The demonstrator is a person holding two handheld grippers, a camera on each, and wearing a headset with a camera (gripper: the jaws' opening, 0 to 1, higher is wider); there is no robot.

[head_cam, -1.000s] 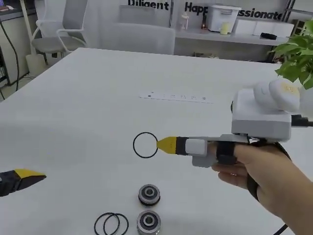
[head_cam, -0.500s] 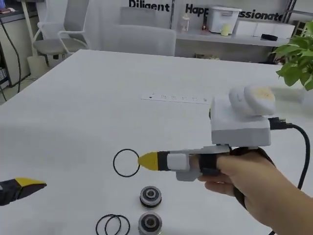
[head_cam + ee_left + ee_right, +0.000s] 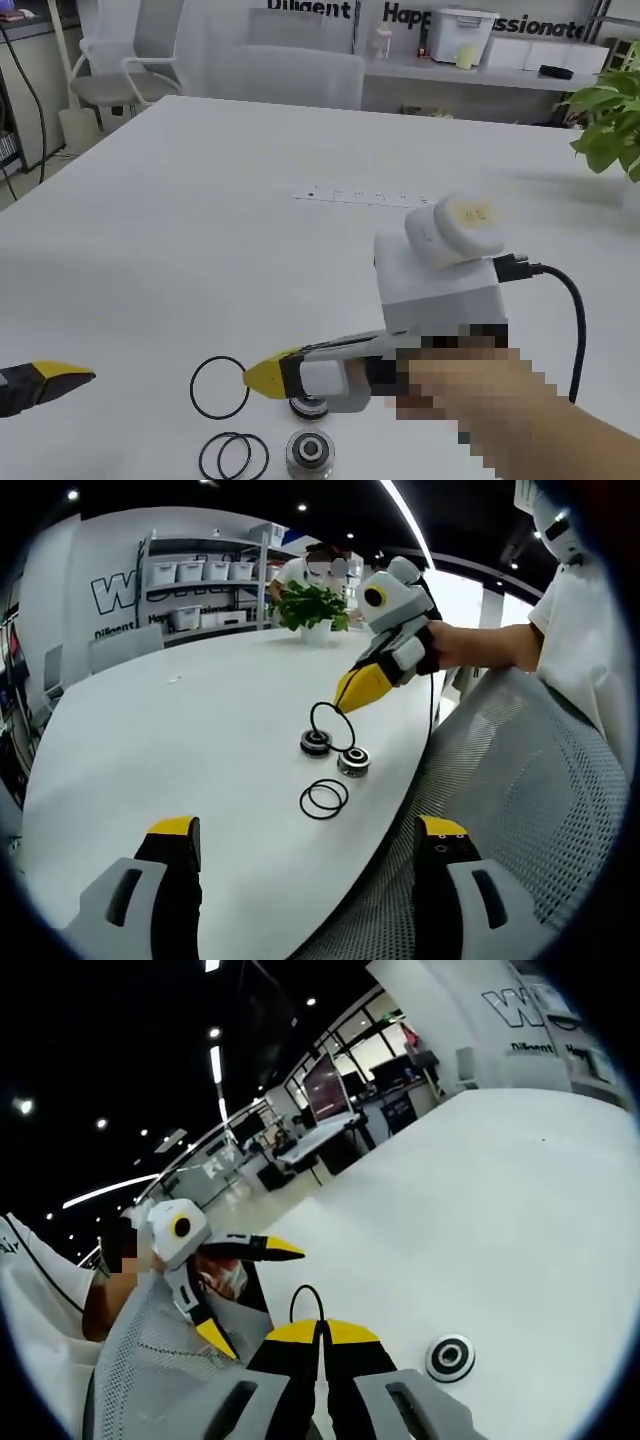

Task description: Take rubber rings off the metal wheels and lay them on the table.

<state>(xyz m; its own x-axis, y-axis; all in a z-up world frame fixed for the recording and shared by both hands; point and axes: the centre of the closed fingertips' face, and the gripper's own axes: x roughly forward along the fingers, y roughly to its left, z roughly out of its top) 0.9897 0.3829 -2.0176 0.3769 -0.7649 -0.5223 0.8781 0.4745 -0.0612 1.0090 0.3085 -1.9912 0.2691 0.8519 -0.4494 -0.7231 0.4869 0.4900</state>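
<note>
Head view: the right gripper point(image 3: 262, 377) is closed on the edge of one rubber ring point(image 3: 220, 387); the ring projects leftward from the tip just above the table point(image 3: 200, 200); a hoop has no long axis, and its open face is toward the camera; two more rings point(image 3: 233, 456) lie flat and overlapping beside the near wheel point(image 3: 309, 452).

Left gripper view: the left gripper point(image 3: 308, 830) is spread wide and holds nothing.

Right gripper view: the jaws meet on the thin cord; the ring is judged light, limp and stretchy; pinch one point of the cord.
</note>
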